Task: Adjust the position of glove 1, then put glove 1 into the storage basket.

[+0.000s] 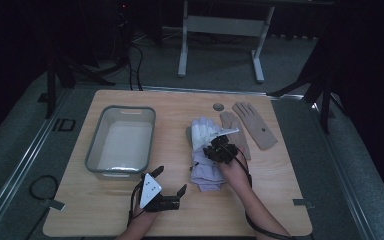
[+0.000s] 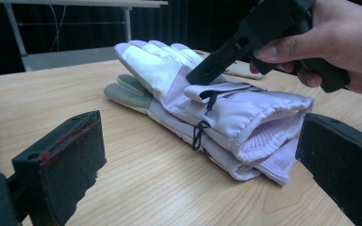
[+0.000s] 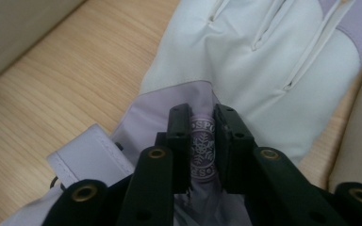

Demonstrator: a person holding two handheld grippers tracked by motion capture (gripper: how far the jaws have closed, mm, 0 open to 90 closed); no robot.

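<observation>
- White gloves (image 1: pixel 204 152) lie stacked at table (image 1: pixel 180 210) centre, long axis running away from the person.
- Right gripper (image 3: pixel 202 141) sits on top, jaws narrowly apart astride the logo patch (image 3: pixel 201 149), seemingly not clamped.
- Left gripper (image 1: pixel 172 181) gapes empty, near the cuffs.

Black claw (image 3: pixel 202 141), brass screws, red-scuffed left claw (image 2: pixel 193 155) pads

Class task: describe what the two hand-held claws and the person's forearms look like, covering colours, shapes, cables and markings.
Both claws are black, with two blocky flat jaws each. The left claw carries a pale grey three-cornered plate on top, and its jaw pad shows red scuffs. The right claw has brass-coloured rivets on its arms. A black cable trails along the right forearm. Both forearms are bare, no sleeves.
</observation>
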